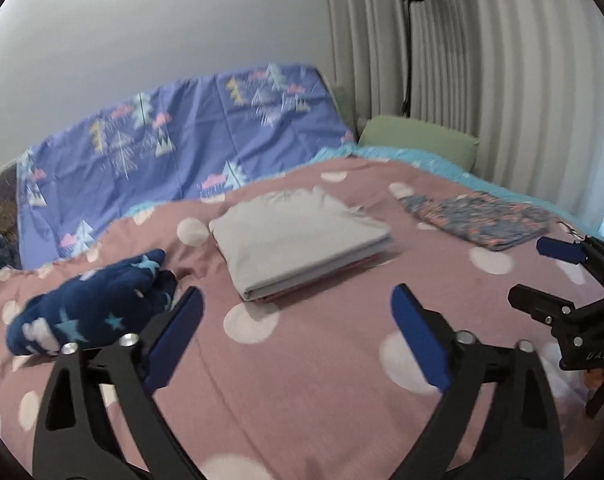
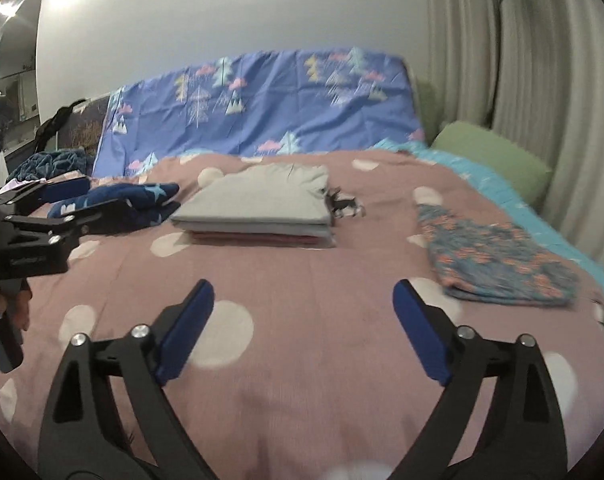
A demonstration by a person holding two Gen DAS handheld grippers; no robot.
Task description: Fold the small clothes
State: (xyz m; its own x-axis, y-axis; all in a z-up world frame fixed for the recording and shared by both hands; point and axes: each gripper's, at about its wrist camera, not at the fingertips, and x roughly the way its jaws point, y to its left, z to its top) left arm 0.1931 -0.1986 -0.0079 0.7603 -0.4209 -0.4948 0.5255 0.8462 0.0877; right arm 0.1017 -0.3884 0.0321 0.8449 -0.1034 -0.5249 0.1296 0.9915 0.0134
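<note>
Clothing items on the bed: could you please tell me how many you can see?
3: a folded grey stack in the middle, which may hide further layers; a navy star-patterned garment to its left; a floral-patterned garment to its right.

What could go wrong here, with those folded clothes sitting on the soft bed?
1. The grey folded stack rests on a soft, rumpled spotted duvet; pressing nearby might tip or skew it.
2. The left tongs and right tongs are both open and empty, close together, and could collide.
3. The navy star garment lies beside the stack and could snag it when lifted.
</note>
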